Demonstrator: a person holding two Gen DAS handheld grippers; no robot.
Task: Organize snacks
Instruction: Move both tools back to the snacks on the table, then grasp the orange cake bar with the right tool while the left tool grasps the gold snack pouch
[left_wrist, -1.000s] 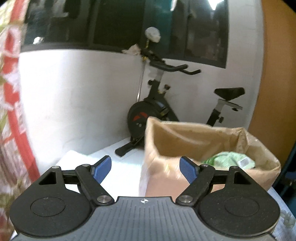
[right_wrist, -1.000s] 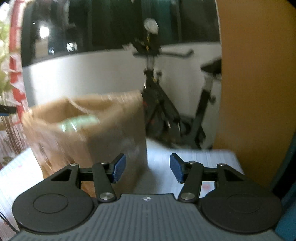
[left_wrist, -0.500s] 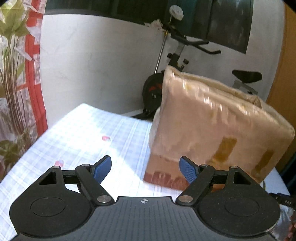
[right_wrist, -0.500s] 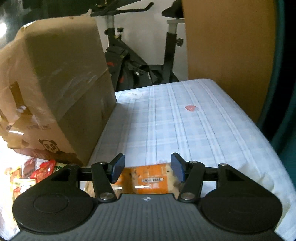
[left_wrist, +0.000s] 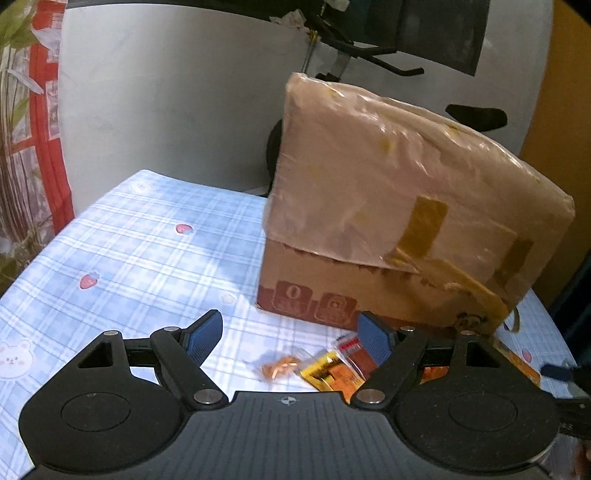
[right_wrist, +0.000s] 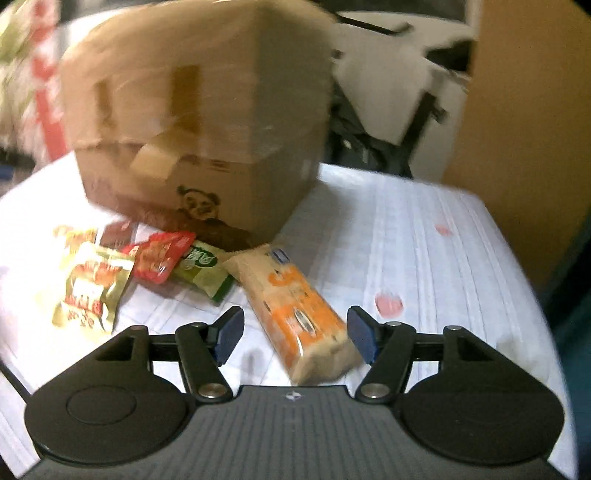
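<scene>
Pick-up stage, nothing gripped yet: snacks lie loose on the bench in front of the cardboard box (right_wrist: 199, 122).

R tool (right_wrist: 295, 334) spread wide, orange cracker pack (right_wrist: 295, 306) lying on the bench btwn its pads, not pinched; judged next move: lower, square up w/ the skewed pack, squeeze lightly (crackers likely crush). L tool (left_wrist: 288, 338) also spread, empty, above small wrappers (left_wrist: 325, 365) near box base. Gold, red, green packets (right_wrist: 147, 266) bunched at box foot. Room: open cloth to L of box; bench edge near on R side, box wall close ahead.
</scene>
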